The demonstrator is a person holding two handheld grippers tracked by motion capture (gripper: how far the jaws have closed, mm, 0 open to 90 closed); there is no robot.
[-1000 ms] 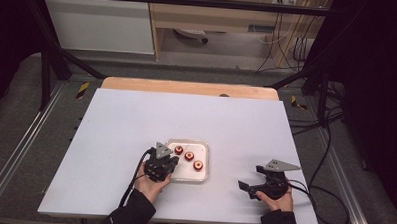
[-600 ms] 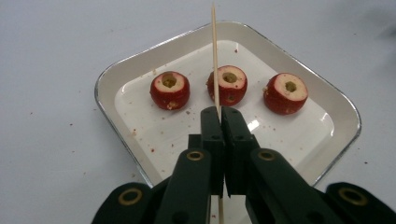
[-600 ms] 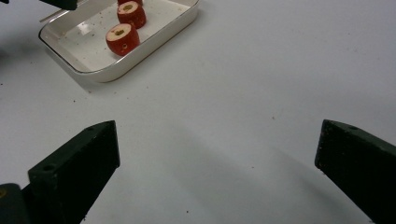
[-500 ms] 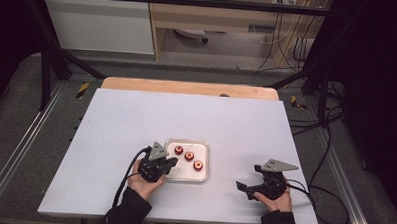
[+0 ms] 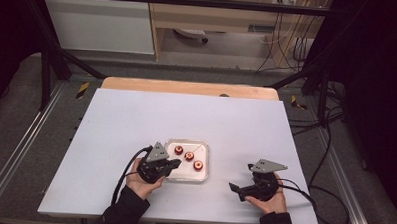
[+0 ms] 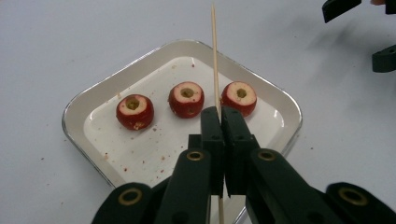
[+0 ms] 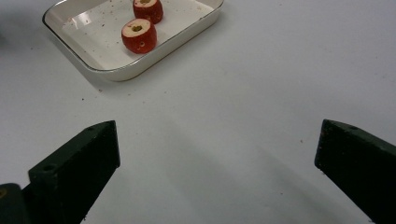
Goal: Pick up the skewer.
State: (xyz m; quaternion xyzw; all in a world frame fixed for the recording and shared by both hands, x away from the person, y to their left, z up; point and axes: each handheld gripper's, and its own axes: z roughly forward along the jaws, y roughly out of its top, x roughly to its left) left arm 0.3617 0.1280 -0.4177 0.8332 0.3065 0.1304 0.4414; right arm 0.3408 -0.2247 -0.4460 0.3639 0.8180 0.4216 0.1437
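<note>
We hold the skewer [image 6: 215,56] in the left claw [image 6: 219,116], right claw [image 7: 217,154] wide and idle, and judge spearing a fruit [image 6: 238,97] comes next.

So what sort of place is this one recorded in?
Most likely a lab or data-collection workstation, not a kitchen. A plain white table stands inside a black metal frame, loose cables trail on the floor beside it, and a person works a hand-held left gripper over a small tray.

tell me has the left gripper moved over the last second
Yes. The left gripper has slid back toward the person, from the tray's far-left corner down its left edge.
</note>
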